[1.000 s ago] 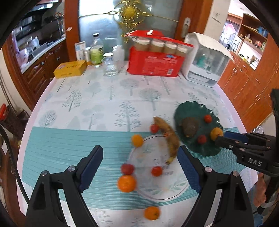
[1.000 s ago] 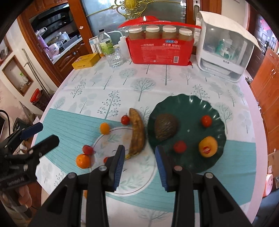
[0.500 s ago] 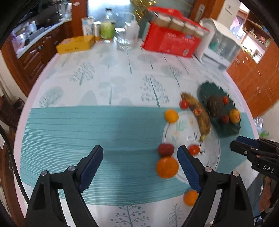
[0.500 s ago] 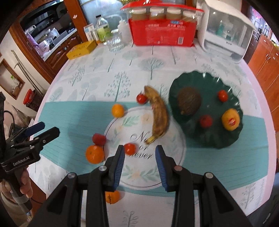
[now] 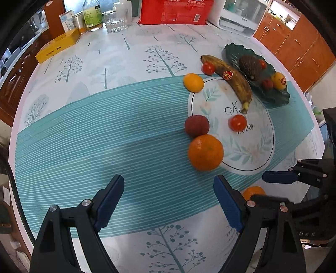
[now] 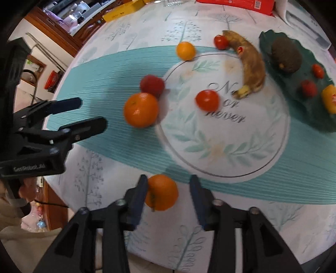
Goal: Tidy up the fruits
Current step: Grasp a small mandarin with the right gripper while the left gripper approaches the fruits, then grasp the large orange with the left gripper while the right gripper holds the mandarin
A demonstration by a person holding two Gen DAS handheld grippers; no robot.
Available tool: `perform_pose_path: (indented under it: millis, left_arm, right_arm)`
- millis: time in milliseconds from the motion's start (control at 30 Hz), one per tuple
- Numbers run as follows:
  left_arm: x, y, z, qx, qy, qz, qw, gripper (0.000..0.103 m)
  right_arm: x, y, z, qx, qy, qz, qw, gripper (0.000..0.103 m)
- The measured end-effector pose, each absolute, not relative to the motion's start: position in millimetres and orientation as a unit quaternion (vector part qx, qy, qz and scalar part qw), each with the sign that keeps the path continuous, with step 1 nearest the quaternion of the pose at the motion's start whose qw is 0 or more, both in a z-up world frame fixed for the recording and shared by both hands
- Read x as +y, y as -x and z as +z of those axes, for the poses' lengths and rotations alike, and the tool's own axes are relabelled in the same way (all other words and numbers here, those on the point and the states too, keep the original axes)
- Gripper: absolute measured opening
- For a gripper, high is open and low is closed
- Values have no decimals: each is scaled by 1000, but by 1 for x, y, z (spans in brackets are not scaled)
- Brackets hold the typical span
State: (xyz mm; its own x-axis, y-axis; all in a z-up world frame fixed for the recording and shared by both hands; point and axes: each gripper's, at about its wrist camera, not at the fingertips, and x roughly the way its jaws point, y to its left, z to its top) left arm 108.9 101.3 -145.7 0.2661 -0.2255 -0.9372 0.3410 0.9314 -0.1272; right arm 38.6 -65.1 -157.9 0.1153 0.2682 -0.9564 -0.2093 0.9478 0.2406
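My right gripper [image 6: 168,191] is open, its jaws on either side of a small orange [image 6: 161,192] at the near table edge; the left pad touches or nearly touches it. This orange also shows in the left wrist view [image 5: 253,192]. My left gripper [image 5: 169,199] is open and empty above the teal cloth, just short of a large orange [image 5: 205,152]. A dark red fruit [image 5: 196,126], a tomato [image 5: 237,122], a banana [image 5: 233,78], a second tomato [image 5: 208,68] and a small orange [image 5: 193,82] lie on the cloth. A green plate [image 5: 277,96] holds an avocado [image 5: 250,66] and small fruits.
At the table's far edge stand a yellow box [image 5: 57,45], a glass [image 5: 115,24], a bottle [image 5: 92,16], a red package [image 5: 174,11] and a white appliance [image 5: 241,14]. Wooden cabinets [image 5: 298,42] stand to the right. The table edge is close below both grippers.
Both grippers have dropped lower and nearer to the fruit. My right gripper has come down around the small orange at the near edge. My left gripper has closed in on the large orange.
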Motion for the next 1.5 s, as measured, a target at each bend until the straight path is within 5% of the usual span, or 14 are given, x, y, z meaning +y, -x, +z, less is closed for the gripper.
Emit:
perform_pose_path:
  millis: [267, 400, 933, 1100, 1500]
  left_arm:
    - [97, -111, -152, 588, -46, -178, 788, 86]
    - [92, -112, -152, 588, -43, -181, 787, 86]
    - [59, -130, -166, 598, -25, -186, 779, 85]
    - [48, -134, -167, 596, -31, -182, 781, 80]
    - [31, -135, -180, 611, -50, -159, 774, 45]
  right_arm:
    - [-49, -30, -167, 654, -5, 189, 733, 49]
    - [-41, -22, -173, 660, 27, 201, 723, 38]
    - [-96, -38, -159, 636, 3, 125, 762, 37]
    - [-107, -36, -156, 633, 0, 121, 765, 37]
    - [-114, -37, -154, 627, -5, 117, 770, 37]
